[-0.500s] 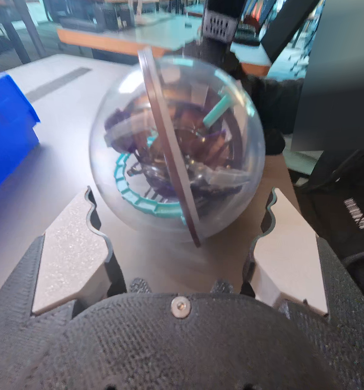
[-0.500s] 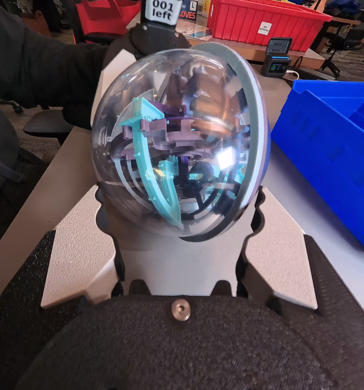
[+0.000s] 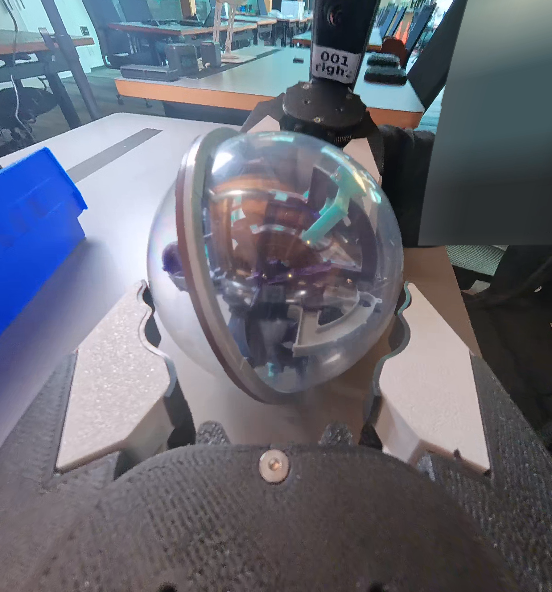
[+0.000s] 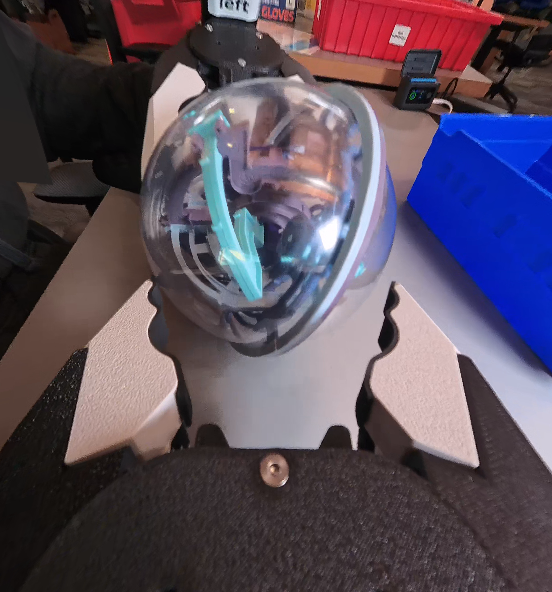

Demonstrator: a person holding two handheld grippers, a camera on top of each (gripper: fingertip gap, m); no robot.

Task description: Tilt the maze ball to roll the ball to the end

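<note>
Standing right by the table [image 3: 114, 198] here. Closest to me, the left gripper [image 3: 274, 288] is spread very wide, and both fingertips [image 3: 145, 290] look pressed against the sides of the maze ball [image 3: 274, 262]. So it's clamped across the fat part of the clear shell. The right gripper [image 4: 273, 288] comes in from the opposite side, also spread wide. One of its fingertips [image 4: 154, 288] touches the shell. The other sits just beside it, and I honestly can't tell if it's pressing.

My guess on why it's held like that: a round, slick sphere would roll out of a one-sided pinch. Cupping it from both ends should let the person tip it in any direction. The maze ball hangs between the two grippers, just above the table near the edge. It's leaning, with its seam ring [image 3: 197, 256] running at a slant. I'd say that's the tilting step. Teal and purple tracks show inside, but I can't make out the little rolling ball.

Further out there's a blue bin [image 3: 21, 240] beside it on the table. A dark sleeve [image 4: 85, 121] reaches in behind the left gripper.

Writing-wise, each gripper has a white label [image 3: 332, 65] on its body. Way back there's a red bin [image 4: 380, 35] with a white sticker [image 4: 400, 35], plus a small device [image 4: 419, 86] with a lit screen.
</note>
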